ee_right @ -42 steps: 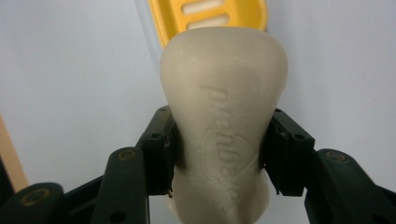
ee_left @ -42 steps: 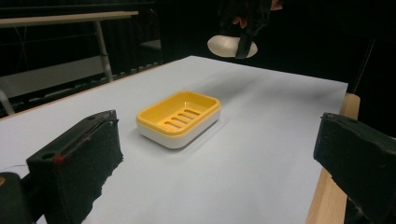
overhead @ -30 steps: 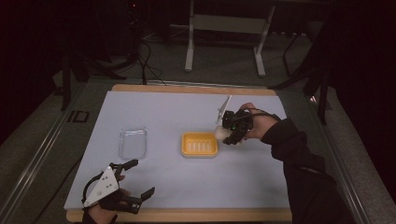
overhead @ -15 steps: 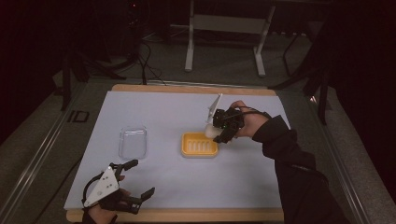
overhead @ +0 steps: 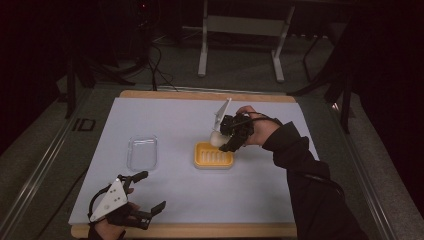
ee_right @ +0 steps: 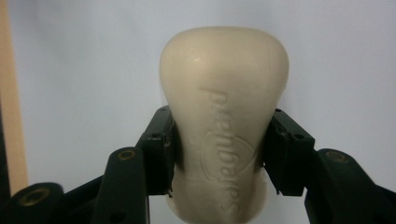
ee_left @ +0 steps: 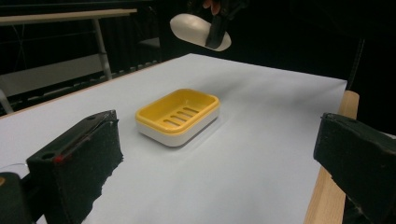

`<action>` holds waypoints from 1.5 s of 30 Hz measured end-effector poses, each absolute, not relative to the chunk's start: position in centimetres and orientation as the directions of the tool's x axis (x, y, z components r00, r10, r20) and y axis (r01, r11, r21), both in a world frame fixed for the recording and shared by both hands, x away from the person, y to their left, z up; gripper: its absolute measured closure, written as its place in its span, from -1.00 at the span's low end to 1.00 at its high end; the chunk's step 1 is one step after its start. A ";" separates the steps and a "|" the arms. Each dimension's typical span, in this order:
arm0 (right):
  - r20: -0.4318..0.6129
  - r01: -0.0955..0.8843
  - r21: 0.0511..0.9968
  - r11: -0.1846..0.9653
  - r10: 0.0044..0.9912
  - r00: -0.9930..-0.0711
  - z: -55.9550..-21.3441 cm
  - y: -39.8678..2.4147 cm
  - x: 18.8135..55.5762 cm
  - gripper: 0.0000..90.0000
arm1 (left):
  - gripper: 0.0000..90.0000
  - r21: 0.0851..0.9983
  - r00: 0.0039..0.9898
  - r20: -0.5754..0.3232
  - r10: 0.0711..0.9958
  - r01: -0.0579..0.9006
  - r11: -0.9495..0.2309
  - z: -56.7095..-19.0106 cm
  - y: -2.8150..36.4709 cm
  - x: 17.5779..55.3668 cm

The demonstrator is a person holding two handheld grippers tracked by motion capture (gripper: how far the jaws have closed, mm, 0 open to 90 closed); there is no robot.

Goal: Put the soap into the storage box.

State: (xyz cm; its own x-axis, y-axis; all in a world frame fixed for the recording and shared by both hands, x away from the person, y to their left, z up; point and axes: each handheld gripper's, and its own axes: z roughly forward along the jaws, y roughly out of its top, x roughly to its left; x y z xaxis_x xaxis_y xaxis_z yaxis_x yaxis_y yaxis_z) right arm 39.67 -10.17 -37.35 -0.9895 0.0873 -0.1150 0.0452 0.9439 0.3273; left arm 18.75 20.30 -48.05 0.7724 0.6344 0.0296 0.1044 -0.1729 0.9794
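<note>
Wood-edged table [overhead: 150, 94] w/ pale sheet [overhead: 170, 125]; yellow soap dish [overhead: 214, 155] mid-sheet, clear plastic tray [overhead: 142, 152] just left of it.

Dark lab — papered table [overhead: 165, 200], cables [overhead: 155, 65]

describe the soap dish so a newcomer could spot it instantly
Start at the white table. Near its middle, right of the clear tray, sits the soap dish: a small rounded rectangle with a yellow slotted insert over a white base, directly below the soap in the right claw. It is the sole yellow thing on the table.
</note>
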 end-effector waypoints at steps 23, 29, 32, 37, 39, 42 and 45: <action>-0.131 -0.024 0.375 0.927 0.027 -0.991 -39.3 -8.7 39.8 0.11 | -0.97 0.980 0.773 0.029 0.633 0.104 -0.171 -48.0 20.4 18.7; -0.114 -0.016 0.367 0.930 0.028 -0.993 -41.3 -8.6 40.3 0.11 | -0.97 0.980 0.775 0.028 0.631 0.104 -0.171 -48.0 20.4 18.7; -0.101 -0.003 0.371 0.928 0.038 -0.994 -42.2 -8.8 40.6 0.11 | -0.97 0.979 0.777 0.029 0.629 0.105 -0.175 -48.0 20.3 18.7; -0.089 0.014 0.357 0.934 0.048 -0.995 -43.4 -8.9 41.1 0.11 | -0.97 0.978 0.775 0.026 0.631 0.110 -0.175 -48.1 20.3 18.7; -0.091 0.010 0.357 0.934 0.045 -0.995 -43.9 -9.0 41.2 0.11 | -0.98 0.978 0.776 0.026 0.631 0.110 -0.175 -48.1 20.3 18.7; -0.096 0.007 0.361 0.932 0.045 -0.994 -44.5 -9.0 41.4 0.11 | -0.97 0.978 0.778 0.026 0.628 0.109 -0.176 -48.1 20.3 18.7; -0.106 0.010 0.363 0.932 0.052 -0.993 -45.1 -9.0 41.6 0.11 | -0.97 0.978 0.779 0.025 0.627 0.111 -0.177 -48.1 20.3 18.7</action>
State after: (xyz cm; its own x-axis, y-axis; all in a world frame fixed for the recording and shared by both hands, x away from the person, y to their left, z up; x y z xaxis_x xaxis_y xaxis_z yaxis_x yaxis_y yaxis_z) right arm 41.57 -9.04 -45.13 -0.9931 0.0516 -0.1056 0.0099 0.9319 0.3625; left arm 18.68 20.30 -48.09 0.7788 0.6267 0.0254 0.1105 -0.1769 0.9780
